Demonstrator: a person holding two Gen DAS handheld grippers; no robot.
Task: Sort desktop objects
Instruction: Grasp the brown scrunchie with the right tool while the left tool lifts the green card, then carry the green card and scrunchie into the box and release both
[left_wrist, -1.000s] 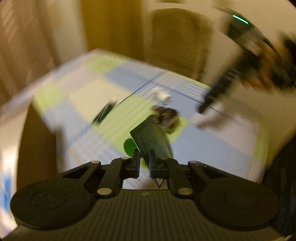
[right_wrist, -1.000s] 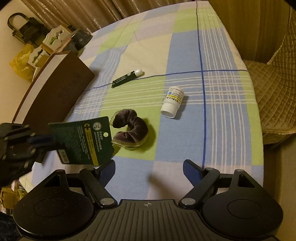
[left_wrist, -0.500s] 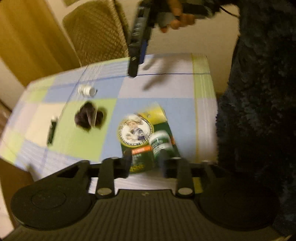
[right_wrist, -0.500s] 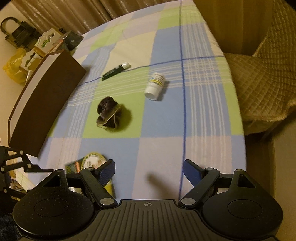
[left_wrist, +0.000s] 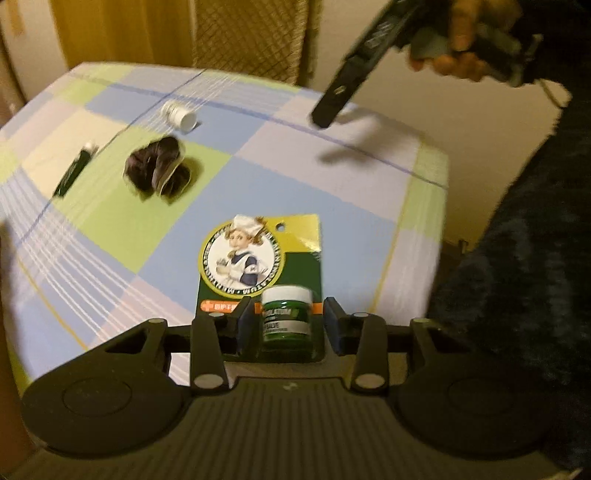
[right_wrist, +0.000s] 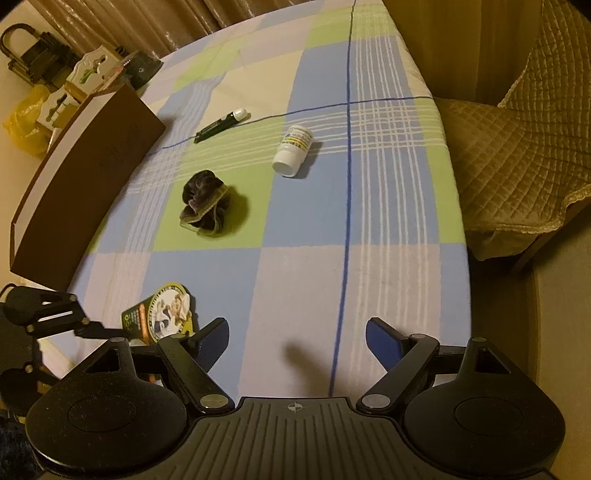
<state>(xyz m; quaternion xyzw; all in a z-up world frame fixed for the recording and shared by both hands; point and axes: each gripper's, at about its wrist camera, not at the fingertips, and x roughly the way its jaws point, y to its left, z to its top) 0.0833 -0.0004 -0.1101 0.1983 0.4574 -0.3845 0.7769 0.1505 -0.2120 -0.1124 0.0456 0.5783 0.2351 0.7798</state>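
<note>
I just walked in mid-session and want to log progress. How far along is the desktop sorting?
Early. Done: the salve card lies flat at the near table edge, the left gripper open around it, not clamping. In hand: nothing; the right gripper hovers open. Left: the scrunchie, white bottle and dark tube are scattered mid-table.
</note>
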